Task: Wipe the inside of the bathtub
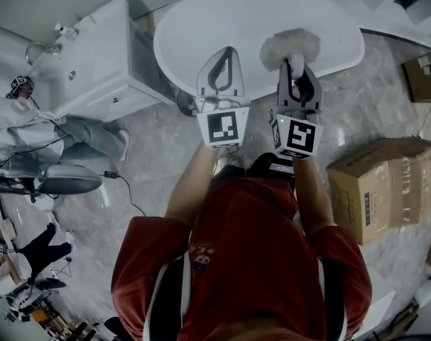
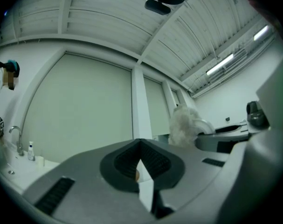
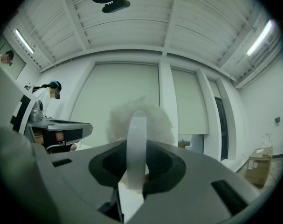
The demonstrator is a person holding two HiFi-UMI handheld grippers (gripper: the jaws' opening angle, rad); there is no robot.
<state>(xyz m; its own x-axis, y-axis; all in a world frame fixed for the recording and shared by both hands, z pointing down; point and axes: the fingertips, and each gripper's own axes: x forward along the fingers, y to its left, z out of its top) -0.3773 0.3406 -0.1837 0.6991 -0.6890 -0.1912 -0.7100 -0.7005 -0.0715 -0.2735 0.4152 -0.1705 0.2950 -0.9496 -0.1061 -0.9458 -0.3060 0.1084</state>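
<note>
The white oval bathtub point(image 1: 201, 27) lies ahead of me in the head view. Both grippers are held up over its near rim, and their own views look at the ceiling. My right gripper point(image 1: 295, 64) is shut on the white handle point(image 3: 136, 143) of a fluffy white duster point(image 1: 290, 47), whose head point(image 3: 141, 118) sticks out past the jaws. My left gripper point(image 1: 226, 54) is to its left, shut with nothing between its fingers point(image 2: 140, 160). The left gripper view shows the duster point(image 2: 184, 125) to its right. The tub's inside is hidden in both gripper views.
A white vanity point(image 1: 94, 55) with a faucet stands left of the tub. A person point(image 1: 30, 126) sits further left, with a cable trailing on the grey floor. Cardboard boxes point(image 1: 382, 187) point(image 1: 422, 77) stand at the right.
</note>
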